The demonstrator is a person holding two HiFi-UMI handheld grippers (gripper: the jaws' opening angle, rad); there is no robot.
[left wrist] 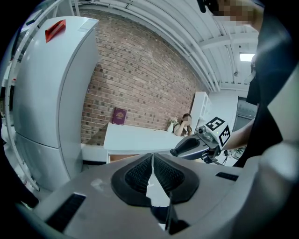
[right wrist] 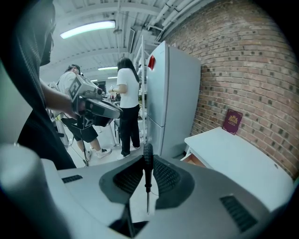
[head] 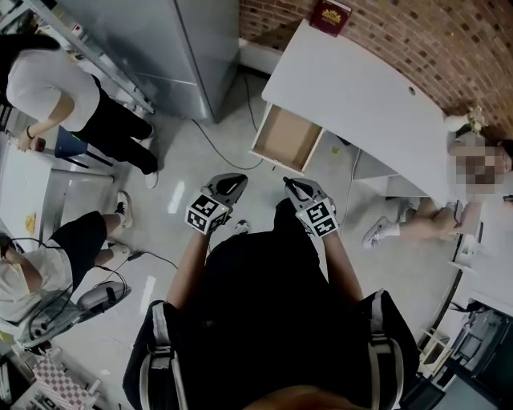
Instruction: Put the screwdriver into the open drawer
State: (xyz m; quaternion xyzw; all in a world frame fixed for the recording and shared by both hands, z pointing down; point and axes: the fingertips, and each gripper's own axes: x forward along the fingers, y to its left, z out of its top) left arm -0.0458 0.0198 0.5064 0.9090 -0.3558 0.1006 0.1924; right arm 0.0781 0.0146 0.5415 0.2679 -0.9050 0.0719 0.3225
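In the right gripper view a screwdriver [right wrist: 147, 161] with a black ribbed handle and a thin shaft stands between the pads, handle pointing away, and my right gripper [right wrist: 147, 170] is shut on it. My left gripper [left wrist: 153, 163] is shut with its pads touching and nothing between them. In the head view both grippers hang side by side above the floor, left gripper [head: 232, 180] and right gripper [head: 289, 184]. The open wooden drawer [head: 286, 138] sticks out of the white desk [head: 361, 96] a short way ahead of them. The screwdriver is too small to make out in the head view.
A grey fridge [head: 160, 48] stands left of the desk. A dark red book [head: 330, 16] lies on the desk's far end. Two people [head: 56, 96] are at the left, and another person [head: 449, 208] sits at the right. Cables [head: 224, 152] run over the floor.
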